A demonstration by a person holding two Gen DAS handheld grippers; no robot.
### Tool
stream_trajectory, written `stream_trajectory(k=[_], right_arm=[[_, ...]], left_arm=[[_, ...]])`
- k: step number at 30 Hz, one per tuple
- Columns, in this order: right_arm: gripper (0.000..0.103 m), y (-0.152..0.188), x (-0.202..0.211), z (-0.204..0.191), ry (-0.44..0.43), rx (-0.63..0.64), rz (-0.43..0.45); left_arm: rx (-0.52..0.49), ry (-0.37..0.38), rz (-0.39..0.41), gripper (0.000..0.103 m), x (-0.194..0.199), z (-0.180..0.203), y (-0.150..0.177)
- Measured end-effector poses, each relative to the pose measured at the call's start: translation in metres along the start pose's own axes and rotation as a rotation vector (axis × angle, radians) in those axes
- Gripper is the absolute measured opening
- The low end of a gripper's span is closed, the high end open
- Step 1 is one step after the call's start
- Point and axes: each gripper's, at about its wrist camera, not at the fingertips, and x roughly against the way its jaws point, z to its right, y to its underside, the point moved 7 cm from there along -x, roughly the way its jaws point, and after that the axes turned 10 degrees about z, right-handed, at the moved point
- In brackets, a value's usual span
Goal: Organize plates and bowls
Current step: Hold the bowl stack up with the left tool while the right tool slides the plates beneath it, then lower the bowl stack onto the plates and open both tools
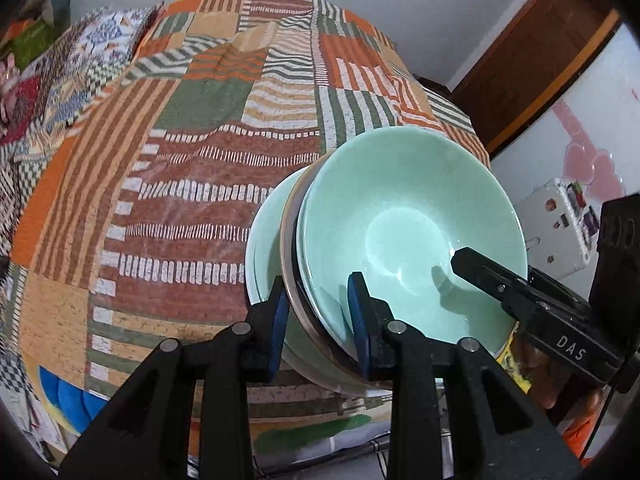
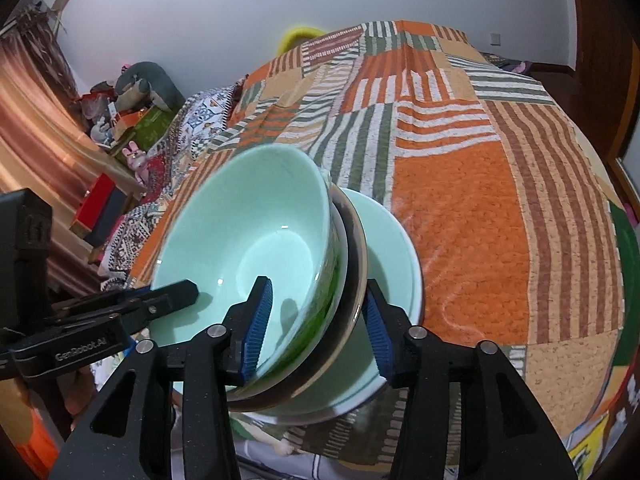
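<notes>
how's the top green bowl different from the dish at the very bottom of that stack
The top green bowl is deep with steep walls; the bottom dish is shallower and flares out. The bowl sits uppermost with its whole inside showing; the dish lies under a dark-rimmed bowl, so only its outer part shows. Both tools straddle the bowl's rim; the dish reaches further out over the patchwork cloth. Both are glossy pale green.
</notes>
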Motion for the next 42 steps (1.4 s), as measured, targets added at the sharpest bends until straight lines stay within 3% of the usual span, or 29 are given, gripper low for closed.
stream_trajectory(k=[6,9,12,22,27,30,32,35,37,42], right_arm=[[0.05,-0.002,-0.002,-0.001,0.023,0.036,0.011],[0.05,-0.003,-0.002,0.001,0.02,0.025,0.003],[0.05,-0.006,0.002,-0.001,0.017,0.032,0.011],[0.054,-0.047,0.073,-0.02,0.035,0.127,0.218],[0.055,-0.066,0.12,-0.038,0.035,0.177,0.36],[0.069,-0.072,0.145,-0.048,0.029,0.201,0.438],[0.069,-0.076,0.164,-0.055,0.015,0.217,0.5],[0.072,-0.078,0.183,-0.067,0.001,0.244,0.555],[0.08,-0.078,0.192,-0.072,-0.009,0.257,0.584],[0.087,-0.077,0.205,-0.087,-0.034,0.283,0.64]], left_arm=[[-0.036,-0.023,0.024,0.03,0.002,0.002,-0.002],[-0.094,-0.094,0.08,0.03,0.01,0.003,-0.007],[-0.11,-0.108,0.125,0.031,0.025,0.003,-0.014],[-0.17,-0.124,0.374,0.032,0.111,0.028,-0.043],[-0.195,-0.116,0.533,0.053,0.165,0.05,-0.053],[-0.2,-0.104,0.607,0.061,0.193,0.06,-0.056],[-0.204,-0.094,0.655,0.063,0.212,0.066,-0.057],[-0.22,-0.095,0.701,0.067,0.23,0.072,-0.054],[-0.228,-0.092,0.73,0.07,0.241,0.076,-0.051],[-0.237,-0.084,0.786,0.09,0.26,0.08,-0.046]])
